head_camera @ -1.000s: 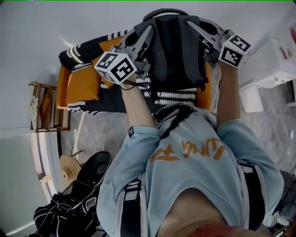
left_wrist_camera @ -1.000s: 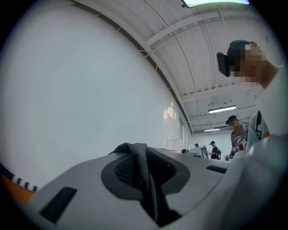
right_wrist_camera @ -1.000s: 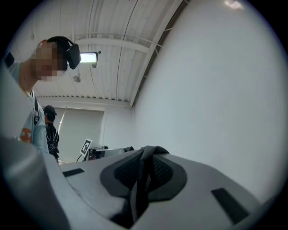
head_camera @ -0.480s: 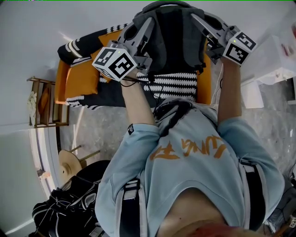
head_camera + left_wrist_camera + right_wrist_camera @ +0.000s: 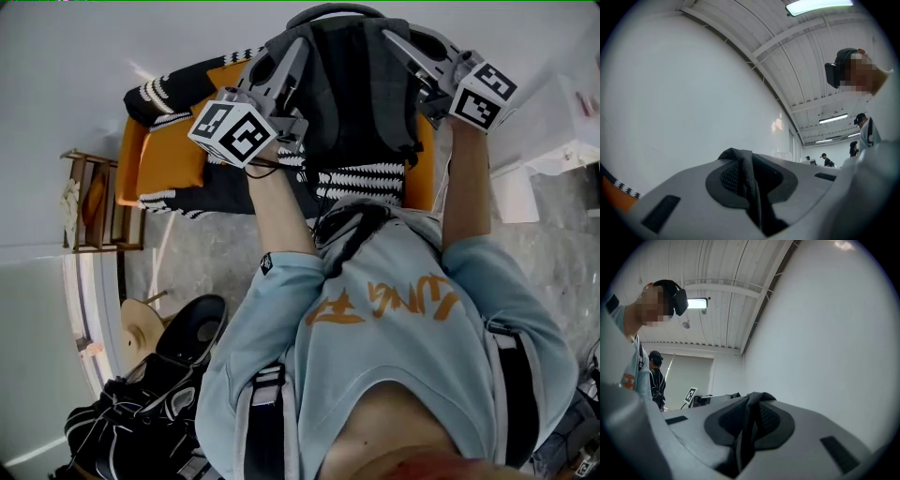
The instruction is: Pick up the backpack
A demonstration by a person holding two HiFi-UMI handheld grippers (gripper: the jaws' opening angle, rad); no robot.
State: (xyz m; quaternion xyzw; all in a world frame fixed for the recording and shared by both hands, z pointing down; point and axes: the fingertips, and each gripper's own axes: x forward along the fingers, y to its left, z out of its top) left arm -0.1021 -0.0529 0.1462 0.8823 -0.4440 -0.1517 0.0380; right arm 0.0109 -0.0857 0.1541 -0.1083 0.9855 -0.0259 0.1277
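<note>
**Two hand-held tools clenched on a dark grey fabric backpack [image 5: 352, 103].**
The left tool [image 5: 281, 61] pinches a dark fabric strap [image 5: 749, 187] of the backpack between its jaws, and the right tool [image 5: 408, 39] pinches a second strap [image 5: 745, 427]. The backpack's body lies between the two tools, ahead of the person's chest. Beyond it stands an orange cushioned seat [image 5: 169, 164] draped with a black-and-white patterned blanket [image 5: 352, 178]. Whether the backpack touches the seat cannot be told.
</note>
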